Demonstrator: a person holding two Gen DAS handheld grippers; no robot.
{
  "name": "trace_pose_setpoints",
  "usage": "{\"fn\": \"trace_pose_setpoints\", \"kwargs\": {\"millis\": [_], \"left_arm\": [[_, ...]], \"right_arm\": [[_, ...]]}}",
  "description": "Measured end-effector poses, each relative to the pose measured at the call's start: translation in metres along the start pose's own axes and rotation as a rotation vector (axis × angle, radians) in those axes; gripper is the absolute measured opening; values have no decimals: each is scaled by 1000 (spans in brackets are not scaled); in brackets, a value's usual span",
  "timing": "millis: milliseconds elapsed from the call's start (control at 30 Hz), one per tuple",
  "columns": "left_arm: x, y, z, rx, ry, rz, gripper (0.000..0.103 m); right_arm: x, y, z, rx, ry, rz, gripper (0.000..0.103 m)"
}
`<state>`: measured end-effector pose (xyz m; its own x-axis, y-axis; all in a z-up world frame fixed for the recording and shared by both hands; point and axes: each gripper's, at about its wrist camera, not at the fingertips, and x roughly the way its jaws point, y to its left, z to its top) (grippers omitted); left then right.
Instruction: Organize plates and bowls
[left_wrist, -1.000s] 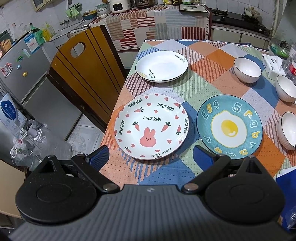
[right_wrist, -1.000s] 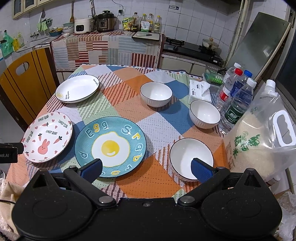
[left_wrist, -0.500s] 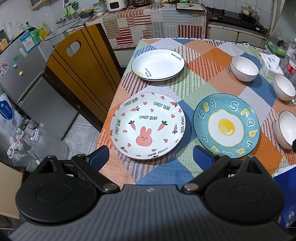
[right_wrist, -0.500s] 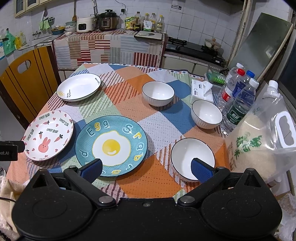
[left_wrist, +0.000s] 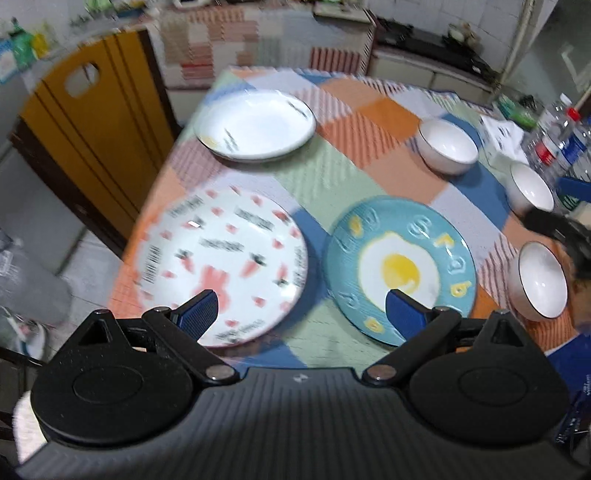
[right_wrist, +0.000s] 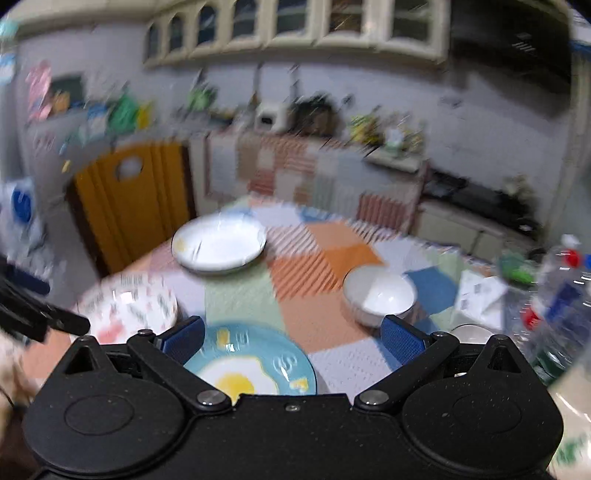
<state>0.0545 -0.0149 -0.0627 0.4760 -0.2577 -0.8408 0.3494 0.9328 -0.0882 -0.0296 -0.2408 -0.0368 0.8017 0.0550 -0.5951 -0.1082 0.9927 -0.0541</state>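
Both hand-held grippers, left (left_wrist: 301, 308) and right (right_wrist: 291, 334), gape empty over the patchwork-clothed kitchen table (left_wrist: 354, 173)

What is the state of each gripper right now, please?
Left gripper: open, holding nothing, over the near plates.
Right gripper: open, holding nothing, above the egg plate.

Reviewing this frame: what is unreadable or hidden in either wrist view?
- Lettering on the bunny plate: left wrist view, smeared by motion blur.
- Egg plate: right wrist view, near half hidden behind the gripper body.
- Nearest bowl: visible in the left view only.
- Counter items: right view, too blurred to identify.
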Motion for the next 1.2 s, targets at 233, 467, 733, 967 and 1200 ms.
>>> {"fn": "trace_pose_setpoints", "kwargs": {"millis": [233,467,733,967,1200], "left_arm": [[56,-20,-11,14,109,-23,95],[92,-34,-22,16,188,-40,80],[118,-35,-26,-29,194,-65,41],[120,-37,-26,-43,144,-65,28],[120,-42,-25,-15,126,-36,28]], "right_arm": [[90,-43,-16,147,214,217,78],[138,-57,-43,211,370,288,59],[160,-66,-54,207,460,326,30],[174,-85,-57,280,506,395,15],[180,-89,-57,261,520,448,16]]}}
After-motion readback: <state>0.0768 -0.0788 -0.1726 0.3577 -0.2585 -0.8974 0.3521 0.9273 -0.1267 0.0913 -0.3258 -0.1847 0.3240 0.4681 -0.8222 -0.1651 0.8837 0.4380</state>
